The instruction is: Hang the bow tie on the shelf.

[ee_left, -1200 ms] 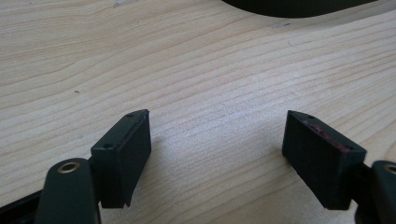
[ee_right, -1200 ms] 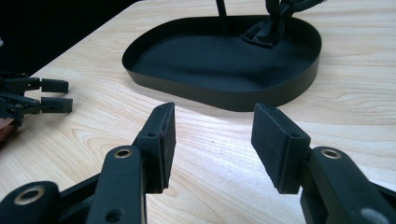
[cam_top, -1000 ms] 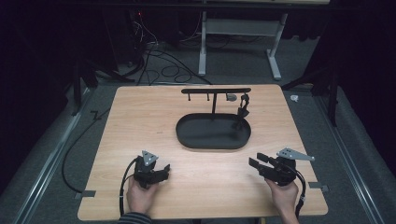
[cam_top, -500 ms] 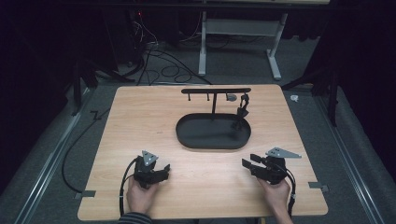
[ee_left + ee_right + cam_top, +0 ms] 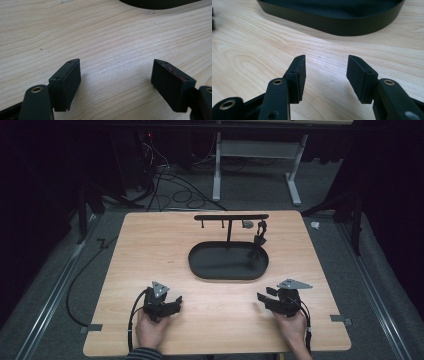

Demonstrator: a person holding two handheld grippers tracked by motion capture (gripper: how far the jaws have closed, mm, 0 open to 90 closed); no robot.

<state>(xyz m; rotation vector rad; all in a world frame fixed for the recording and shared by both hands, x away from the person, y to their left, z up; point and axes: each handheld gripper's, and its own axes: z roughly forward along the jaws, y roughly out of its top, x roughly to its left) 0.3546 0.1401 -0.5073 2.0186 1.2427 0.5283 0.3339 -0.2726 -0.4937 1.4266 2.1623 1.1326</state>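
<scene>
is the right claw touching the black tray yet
Apart. The right gripper view shows bare wood between the open right claw and the black tray; the high view shows the same gap.

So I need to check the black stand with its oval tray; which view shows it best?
The high view: the whole stand, crossbar, post and oval tray, sits mid-table. The right gripper view shows the tray's near wall; the left gripper view catches a dark sliver of its edge.

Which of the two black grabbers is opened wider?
The left gripper: its black jaws stand far apart over the wooden table. The right gripper is open too, but the gap between its jaws is narrower.
</scene>
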